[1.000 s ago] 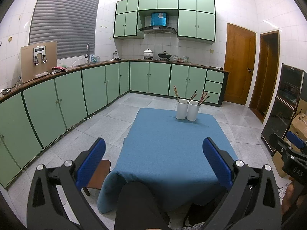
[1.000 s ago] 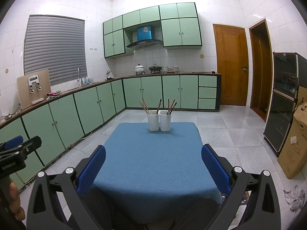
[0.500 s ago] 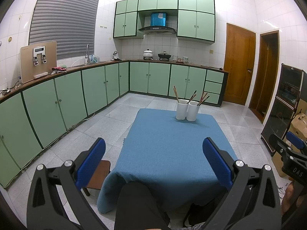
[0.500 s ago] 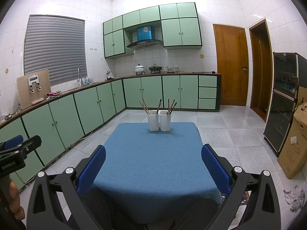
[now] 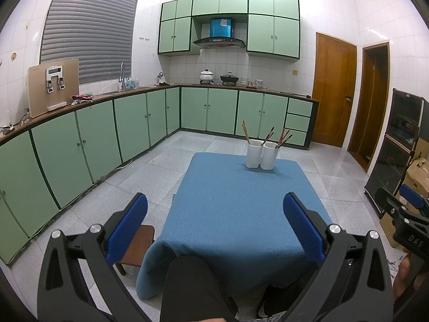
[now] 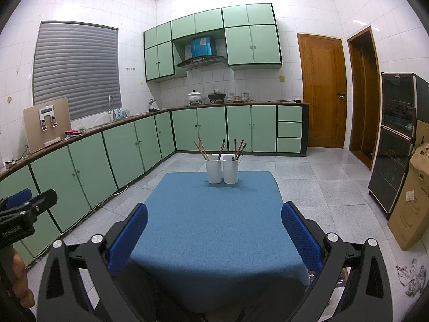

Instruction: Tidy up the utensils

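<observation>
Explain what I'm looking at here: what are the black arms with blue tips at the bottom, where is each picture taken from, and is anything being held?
Those are no robot arms. A person holds one hand tool in each hand, and each tool carries a wide-angle camera looking forward along its two fingers. One picture is from the left tongs, the other from the right tongs. The blue parts are the finger pads.

Both tongs stand wide open and hold nothing. Each camera also catches the other tool at its edge.

Ahead is a table under a blue cloth. At its far end stand two white cups, touching side by side: the left cup and the right cup. Each holds several chopsticks leaning upright. Nothing else lies on the cloth. Behind is a kitchen with green cabinets.
</observation>
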`<action>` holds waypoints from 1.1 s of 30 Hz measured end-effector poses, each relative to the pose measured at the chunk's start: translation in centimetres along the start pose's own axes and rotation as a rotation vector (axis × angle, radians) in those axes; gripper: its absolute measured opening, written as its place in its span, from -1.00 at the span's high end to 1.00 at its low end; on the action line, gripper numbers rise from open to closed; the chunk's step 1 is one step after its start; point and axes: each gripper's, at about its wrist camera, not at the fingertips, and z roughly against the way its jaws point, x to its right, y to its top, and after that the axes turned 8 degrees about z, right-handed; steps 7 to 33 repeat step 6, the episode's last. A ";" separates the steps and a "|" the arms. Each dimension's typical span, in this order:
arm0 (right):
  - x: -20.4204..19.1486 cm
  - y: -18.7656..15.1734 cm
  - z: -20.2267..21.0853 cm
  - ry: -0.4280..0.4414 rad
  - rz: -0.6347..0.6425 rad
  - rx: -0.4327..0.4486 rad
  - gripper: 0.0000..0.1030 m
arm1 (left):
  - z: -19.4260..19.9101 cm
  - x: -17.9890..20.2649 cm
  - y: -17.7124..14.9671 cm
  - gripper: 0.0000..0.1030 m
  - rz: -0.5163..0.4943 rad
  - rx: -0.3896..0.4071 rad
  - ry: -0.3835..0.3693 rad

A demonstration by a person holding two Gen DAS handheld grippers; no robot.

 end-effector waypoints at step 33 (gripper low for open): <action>0.0 0.0 0.0 0.001 -0.001 0.000 -0.89 | 0.1 -0.1 0.1 -0.90 0.004 0.000 -0.003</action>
